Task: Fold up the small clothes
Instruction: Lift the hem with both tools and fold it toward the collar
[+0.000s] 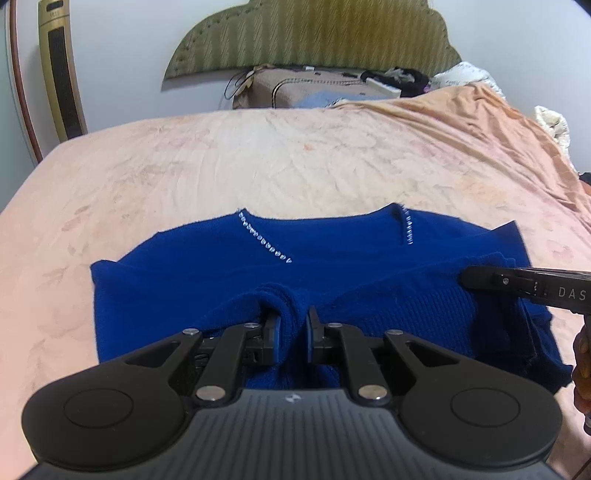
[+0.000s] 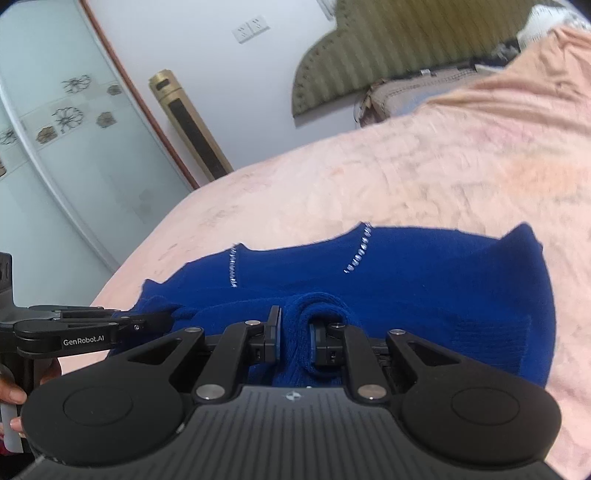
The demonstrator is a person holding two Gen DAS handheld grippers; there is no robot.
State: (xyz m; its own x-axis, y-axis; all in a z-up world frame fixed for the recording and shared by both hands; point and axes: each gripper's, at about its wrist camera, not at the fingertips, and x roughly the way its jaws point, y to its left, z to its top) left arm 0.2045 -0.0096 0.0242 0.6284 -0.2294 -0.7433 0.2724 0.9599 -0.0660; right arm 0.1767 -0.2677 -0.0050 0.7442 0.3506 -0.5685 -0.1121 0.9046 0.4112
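A royal-blue knit sweater (image 1: pixel 221 280) with rhinestone lines at the neck lies on the peach bedspread (image 1: pixel 258 158), its lower part folded up over the body. My left gripper (image 1: pixel 292 325) is shut on a bunched fold of the ribbed hem. In the right wrist view the same sweater (image 2: pixel 424 273) fills the middle, and my right gripper (image 2: pixel 295 325) is shut on another bunch of its knit edge. The right gripper (image 1: pixel 465 277) also shows at the right edge of the left wrist view, and the left gripper (image 2: pixel 168 316) at the left of the right wrist view, both pinching blue cloth.
The bed's green padded headboard (image 1: pixel 314 33) stands at the back with a beige pillow (image 1: pixel 314 88) and clutter below it. A gold tower fan (image 1: pixel 61 74) stands by the wall on the left. A glass door (image 2: pixel 55 147) is beyond the bed's left edge.
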